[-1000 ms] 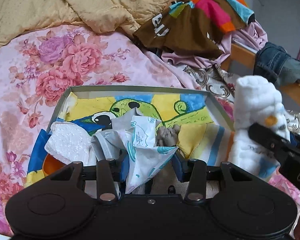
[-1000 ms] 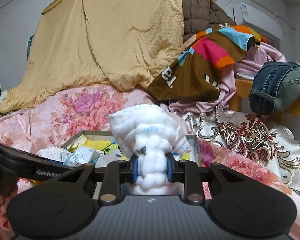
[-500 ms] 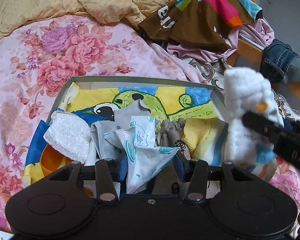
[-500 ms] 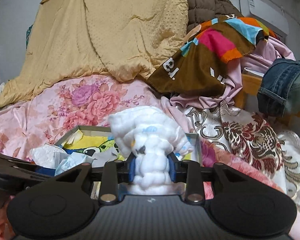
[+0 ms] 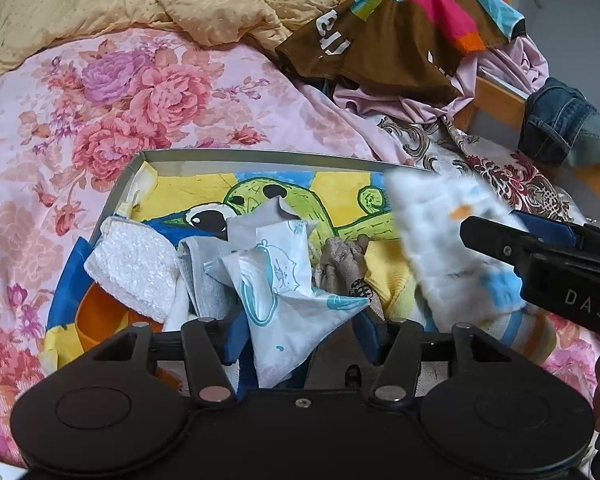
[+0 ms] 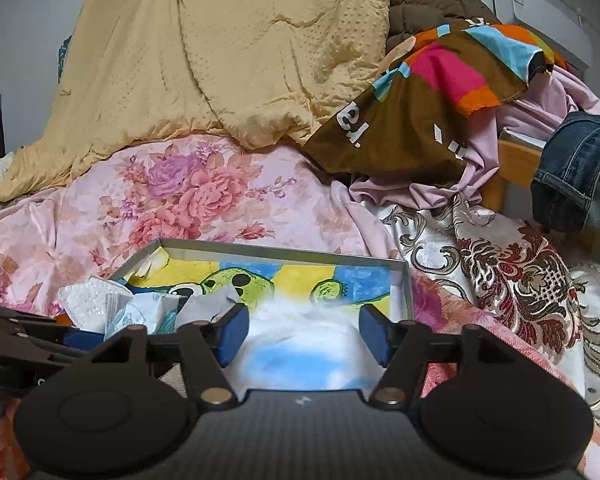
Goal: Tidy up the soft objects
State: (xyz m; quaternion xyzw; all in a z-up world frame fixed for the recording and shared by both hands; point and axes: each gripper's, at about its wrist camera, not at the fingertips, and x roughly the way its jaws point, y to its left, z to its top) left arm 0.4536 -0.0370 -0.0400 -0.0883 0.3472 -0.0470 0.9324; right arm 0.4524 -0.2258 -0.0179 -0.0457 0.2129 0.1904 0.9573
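Bed with floral sheet (image 5: 148, 92) carries a shallow cartoon-printed box (image 6: 284, 250). Right gripper (image 6: 303, 332) jaws opening, apart, fluffy white cloth (image 6: 300, 340) loose between them over the box's right end. Left gripper (image 5: 300, 332) jaws opening around a printed white packet (image 5: 284, 308) in the box; pad contact unclear.

Pink rose-patterned sheet (image 5: 148, 96); white fluffy cloth (image 5: 448, 248) with blue, orange spots

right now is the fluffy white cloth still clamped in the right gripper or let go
Let go: the right gripper jaws are opening, pads clear of the white cloth between them.
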